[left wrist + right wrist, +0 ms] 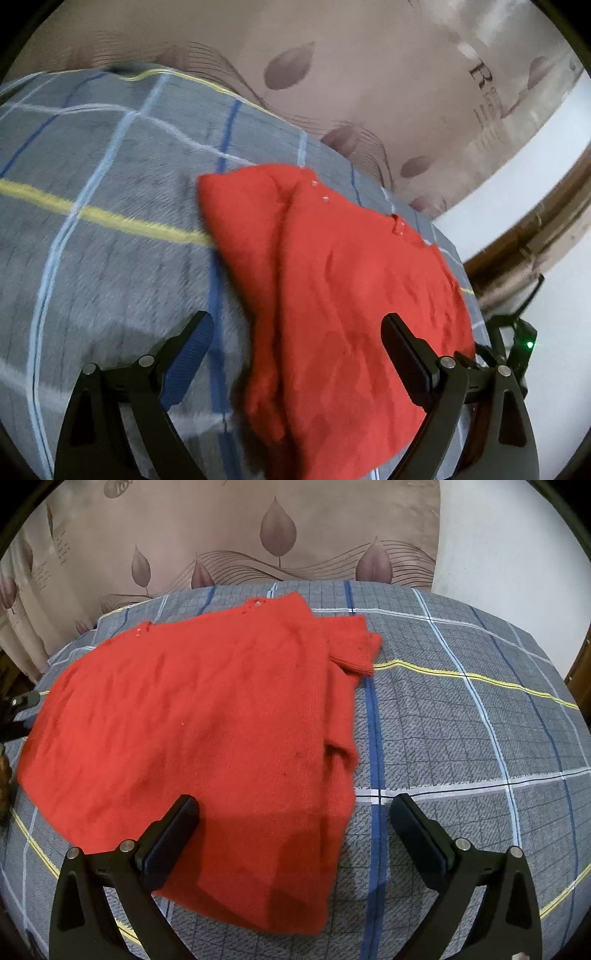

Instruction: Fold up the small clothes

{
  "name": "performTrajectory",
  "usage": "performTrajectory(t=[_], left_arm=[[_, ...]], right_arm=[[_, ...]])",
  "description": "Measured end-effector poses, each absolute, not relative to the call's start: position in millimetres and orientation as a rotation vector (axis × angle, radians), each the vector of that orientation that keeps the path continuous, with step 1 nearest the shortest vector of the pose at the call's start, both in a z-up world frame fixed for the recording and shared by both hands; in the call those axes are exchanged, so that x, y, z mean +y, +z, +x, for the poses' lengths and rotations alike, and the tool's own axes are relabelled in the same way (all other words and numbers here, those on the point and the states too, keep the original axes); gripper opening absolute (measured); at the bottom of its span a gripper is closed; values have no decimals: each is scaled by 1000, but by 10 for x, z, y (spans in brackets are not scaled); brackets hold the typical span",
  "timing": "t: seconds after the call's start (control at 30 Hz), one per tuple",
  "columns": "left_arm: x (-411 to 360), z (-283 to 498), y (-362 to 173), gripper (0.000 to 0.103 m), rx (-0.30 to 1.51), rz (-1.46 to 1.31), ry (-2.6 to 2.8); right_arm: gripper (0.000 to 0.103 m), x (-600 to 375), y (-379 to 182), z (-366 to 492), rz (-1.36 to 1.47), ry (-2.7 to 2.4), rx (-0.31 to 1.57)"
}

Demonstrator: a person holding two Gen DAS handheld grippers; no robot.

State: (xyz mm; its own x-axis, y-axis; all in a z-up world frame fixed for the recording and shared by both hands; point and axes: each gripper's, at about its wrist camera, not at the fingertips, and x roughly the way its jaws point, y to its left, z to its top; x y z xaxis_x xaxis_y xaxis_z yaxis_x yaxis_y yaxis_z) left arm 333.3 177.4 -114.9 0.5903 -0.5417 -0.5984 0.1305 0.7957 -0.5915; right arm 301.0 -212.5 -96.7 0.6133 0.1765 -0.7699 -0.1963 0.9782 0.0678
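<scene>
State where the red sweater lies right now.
The red sweater lies spread on the grey checked cover, left of centre in the right wrist view, its folded sleeve beside the blue stripe, with the leaf-print curtain behind.

You are looking at a bed [461, 738] covered by a grey checked cloth, crossed by pale blue, dark blue and thin yellow lines. One thing lies directly on it: a red knitted garment [192, 716], spread mostly flat and partly folded. In the right wrist view it fills the left and middle of the cover, with a ribbed cuff resting just beside a yellow line and a dark blue stripe along its right edge. In the left wrist view the garment [332, 295] lies toward the right edge of the bed [110, 240], and the picture is blurred.
</scene>
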Motion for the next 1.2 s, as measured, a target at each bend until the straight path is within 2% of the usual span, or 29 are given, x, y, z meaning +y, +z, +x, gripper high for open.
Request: performTrajectory(t=[0.2,0.23,0.3,0.33,0.37,0.4,0.6,0.77,1.2], left_arm=[[1737,3713,-1179,90,880,-527,-519],[1736,3759,-1190,86,875,-534,-529],[1730,3826,-1216,71,868,-524,-510],[1736,3850,-1222,56,869,-521,-493],[1758,3887,-1258,28,887,-537,-483],[1797,3929,-1328,24,915,-583,-482],[1701,3910,-1196,20,924,-567,-401],[1477,3867,-810,20,920,-524,-377],[145,4047,-60,19,1029,-471,-417]], right_arm=[[103,-2146,-936,2995,-7,222,878],[103,-2150,-932,2998,-6,222,878],[103,-2152,-928,3000,-6,223,879],[103,-2152,-927,3000,-6,222,879],[103,-2153,-926,3001,-7,222,879],[103,-2150,-923,3000,-7,222,880],[103,-2210,-866,2986,27,216,860],[103,-2545,-598,2915,268,299,710],[103,-2609,-698,2833,413,518,670]])
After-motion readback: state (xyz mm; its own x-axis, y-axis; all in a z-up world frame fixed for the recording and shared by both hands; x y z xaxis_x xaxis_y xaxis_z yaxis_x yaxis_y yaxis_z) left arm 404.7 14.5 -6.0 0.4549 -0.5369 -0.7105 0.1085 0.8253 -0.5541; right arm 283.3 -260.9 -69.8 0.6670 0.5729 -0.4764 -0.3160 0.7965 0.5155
